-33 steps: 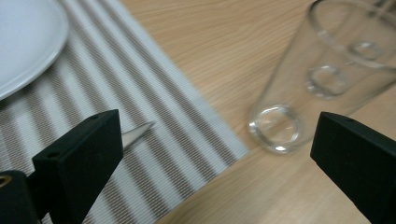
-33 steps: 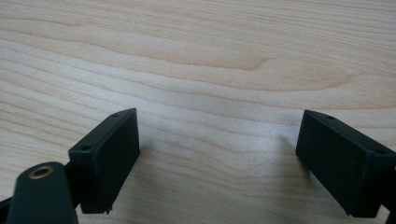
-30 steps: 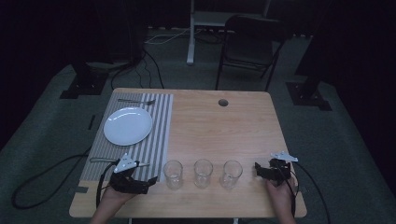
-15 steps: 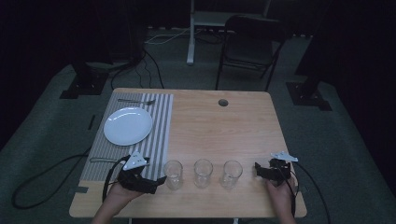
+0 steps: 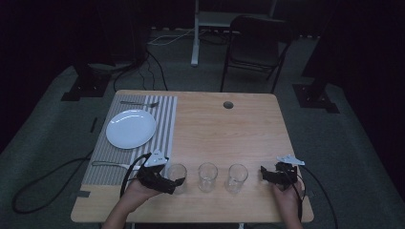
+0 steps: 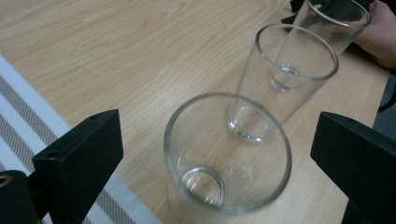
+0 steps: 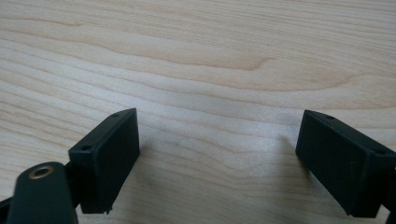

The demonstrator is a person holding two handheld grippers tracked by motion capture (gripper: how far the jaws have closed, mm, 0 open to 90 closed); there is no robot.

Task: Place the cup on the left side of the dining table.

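Left gripper [image 6: 212, 154] released, jaws wide either side of nearest glass [image 6: 227, 156], lower centre. Right gripper [image 7: 217, 161] released, grasping nothing. Glass likely light, rigid, slippery, fragile; grasp mid-wall.

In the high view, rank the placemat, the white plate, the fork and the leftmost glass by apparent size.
1. Striped placemat
2. White plate
3. Fork and leftmost glass: the fork looks longer but thinner, and it lies farther from the camera, so I won't rank these two.

Both forearms come in from the near edge; left tool [image 5: 176, 182] and right tool [image 5: 264, 173] both sit low, jaws spread wide.
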